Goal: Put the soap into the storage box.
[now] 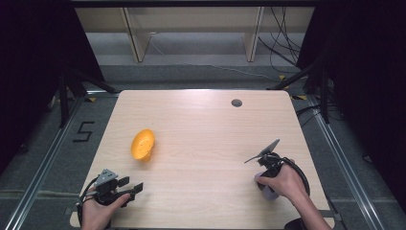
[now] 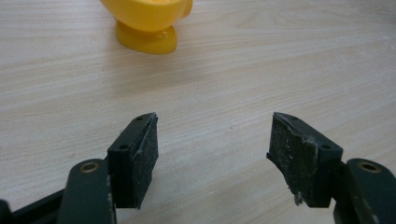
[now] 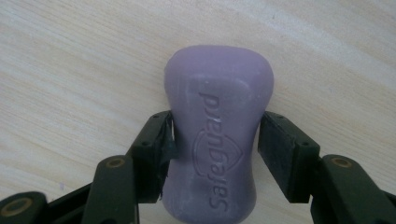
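Purple soap (image 3: 217,140) sits clamped at its waist in the right gripper (image 3: 215,154) for firm hold; left gripper (image 2: 215,154) gapes empty near the yellow cup (image 2: 149,23).

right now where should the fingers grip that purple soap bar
Grip the purple waisted soap bar at its narrow middle, one finger on each long side, coming from its end as the right gripper does. The waist gives the pads a seat, and the wider ends probably stop slipping.

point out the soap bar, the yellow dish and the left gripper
soap bar (image 3: 217,140), right gripper view, embossed top face.
yellow dish (image 1: 142,144), high view, middle of its bowl.
left gripper (image 2: 212,156), left gripper view, gap midway between its fingertips.
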